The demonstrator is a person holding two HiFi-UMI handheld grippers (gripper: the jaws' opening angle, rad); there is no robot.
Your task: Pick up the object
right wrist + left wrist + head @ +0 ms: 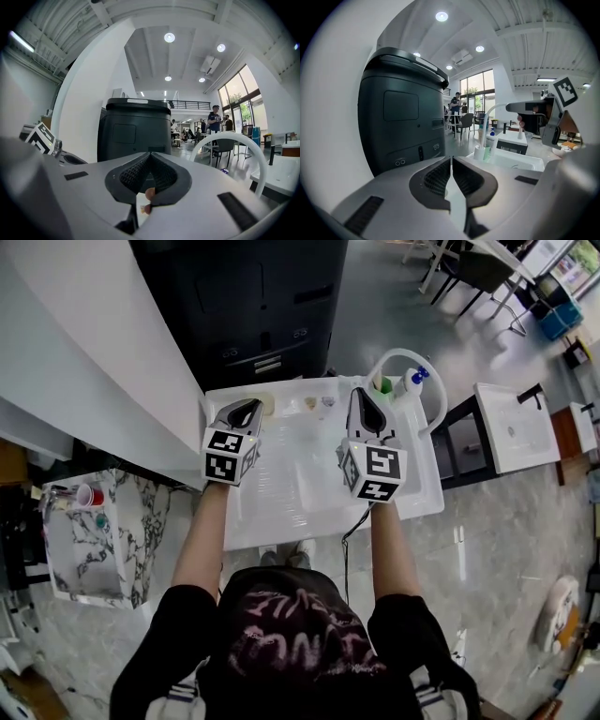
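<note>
Over a white sink unit (281,521) I hold both grippers side by side, level and pointing at its back rim. My left gripper (251,409) is shut with nothing between its jaws, whose tips meet in the left gripper view (451,161). My right gripper (362,396) is also shut, tips touching (150,157). Small brownish bits (149,192) show through the gap lower down between the right jaws; whether they lie on the sink or touch the jaws I cannot tell. A beige round piece (267,405) and two small bits (311,402) lie on the back rim between the grippers.
A tall black machine (253,306) stands right behind the sink. A white arched faucet (427,367), a green bottle (384,383) and a soap bottle (412,381) crowd the back right corner. A marble-patterned stand (131,521) with a red cup (91,495) is at the left.
</note>
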